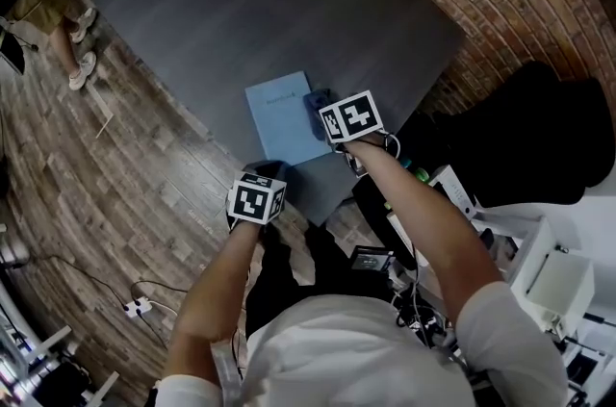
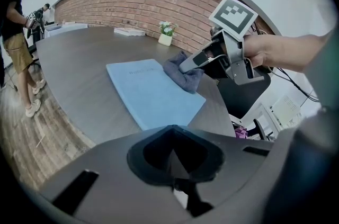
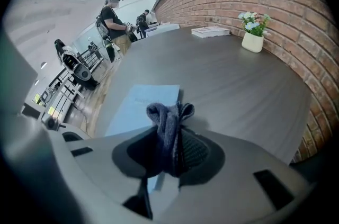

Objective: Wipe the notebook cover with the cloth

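The left hand-held gripper [image 2: 172,160] has its jaws pressed together with nothing between them. It sits at the near edge of the dark surface [image 1: 241,20], close to the person's body. Just ahead of it and slightly to its right lies the light blue notebook [image 2: 153,91], flat on the surface with its cover up.

The right hand-held gripper [image 1: 327,112] is further forward, at the notebook's right side. Its jaws pinch a bunched dark blue-grey cloth [image 3: 168,127], whose folds stick out past the jaw tips. Seen from the left hand-held gripper, the cloth hangs down from the right one and meets the notebook's right edge near its far corner. Whether it presses on the cover or only touches the edge cannot be told. From the right hand-held gripper the notebook lies directly below and to the left of the jaws.

Well beyond both hand-held grippers, at the far side of the surface beside a brick wall [image 3: 275,0], stand a small pot of flowers [image 3: 252,32] and a flat stack of printed booklets [image 3: 211,32]. A person [image 3: 112,19] stands far off to the left, beyond the surface.
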Motion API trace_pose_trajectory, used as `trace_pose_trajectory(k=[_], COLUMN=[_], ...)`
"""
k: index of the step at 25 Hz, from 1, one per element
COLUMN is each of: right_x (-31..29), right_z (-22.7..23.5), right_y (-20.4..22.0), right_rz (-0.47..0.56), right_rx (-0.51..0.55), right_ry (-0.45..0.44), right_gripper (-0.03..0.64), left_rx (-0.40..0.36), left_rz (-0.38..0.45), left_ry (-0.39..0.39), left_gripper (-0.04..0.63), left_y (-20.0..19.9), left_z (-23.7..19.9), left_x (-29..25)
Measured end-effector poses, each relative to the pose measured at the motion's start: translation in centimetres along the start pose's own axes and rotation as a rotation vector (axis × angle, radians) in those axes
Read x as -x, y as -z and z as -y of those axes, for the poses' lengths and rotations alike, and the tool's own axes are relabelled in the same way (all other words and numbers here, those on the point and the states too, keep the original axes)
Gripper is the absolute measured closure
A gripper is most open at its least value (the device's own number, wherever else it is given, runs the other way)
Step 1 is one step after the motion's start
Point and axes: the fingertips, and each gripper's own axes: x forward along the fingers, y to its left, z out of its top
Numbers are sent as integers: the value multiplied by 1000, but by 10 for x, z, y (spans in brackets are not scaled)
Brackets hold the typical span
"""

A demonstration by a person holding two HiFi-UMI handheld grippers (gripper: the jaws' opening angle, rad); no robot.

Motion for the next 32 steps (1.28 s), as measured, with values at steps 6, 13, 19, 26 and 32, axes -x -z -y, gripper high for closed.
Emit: trace_pose_trajectory(k=[6,13,19,26,32], right_x=[24,40,33,19,9], right_z=[16,-1,-47,-103,-139], right_y=[-8,-13,-3,17,25], right_rz=[32,78,69,24,1], right_rx=[27,11,0,13,12], right_ry=[87,56,-46,-163,-250], right_gripper=[505,505,505,505,505], left_rx=[0,14,53,70,69], left_rz=[-1,48,58,50,21], left_ry=[6,19,14,15,31], left_gripper=[591,591,591,591,591], left_y=[-1,-6,4,17,29], left_z=[0,0,-8,-10,-5], left_x=[3,20,35,39,35])
